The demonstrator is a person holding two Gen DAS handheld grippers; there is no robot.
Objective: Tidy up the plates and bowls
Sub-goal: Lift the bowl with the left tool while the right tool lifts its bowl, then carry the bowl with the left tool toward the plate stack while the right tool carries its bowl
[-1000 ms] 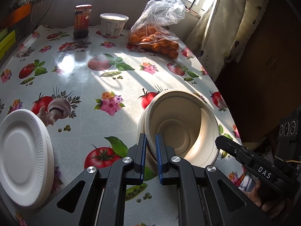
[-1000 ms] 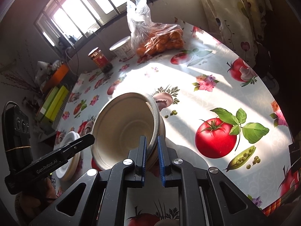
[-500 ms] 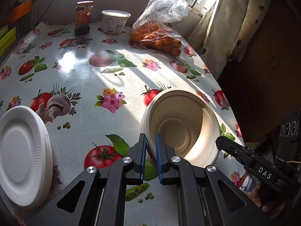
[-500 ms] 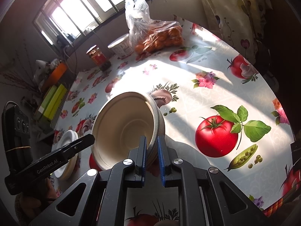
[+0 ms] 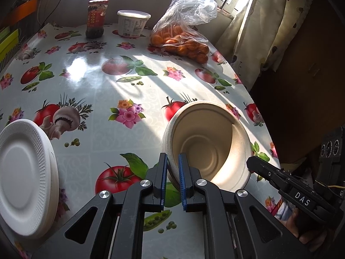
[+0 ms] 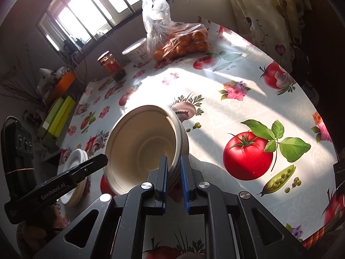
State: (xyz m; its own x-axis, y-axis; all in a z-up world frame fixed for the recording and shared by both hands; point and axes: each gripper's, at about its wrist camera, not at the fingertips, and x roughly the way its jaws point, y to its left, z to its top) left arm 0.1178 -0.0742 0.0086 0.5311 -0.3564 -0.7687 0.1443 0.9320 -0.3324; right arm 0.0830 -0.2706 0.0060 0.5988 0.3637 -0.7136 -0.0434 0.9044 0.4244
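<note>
Two handheld grippers meet on one beige bowl (image 5: 207,144) above a round table (image 5: 103,90) covered in a cloth printed with tomatoes, mushrooms and flowers. The left gripper (image 5: 172,166) pinches the bowl's near rim between its blue pads, one pad outside the wall and one inside, so the bowl tips on edge with its hollow turned toward the camera. Seen from the other side, the right gripper (image 6: 174,168) clamps the opposite part of the same rim, its pads likewise straddling the wall, the bowl (image 6: 142,149) leaning to the left of its fingers. A second rim line shows along the outer wall, so this may be two bowls nested together, though the fisheye views do not settle it. The bowl's lower edge sits close to the cloth; whether it touches cannot be told. Well apart to the left, near the table's edge, lies a stack of white plates (image 5: 23,172), also glimpsed behind the left gripper in the right wrist view (image 6: 75,172). At the far side by the window stand a jar (image 5: 96,18), a white tub (image 5: 132,22) and a clear bag of oranges (image 5: 181,41), with a patterned curtain (image 5: 265,28) hanging at right.
</note>
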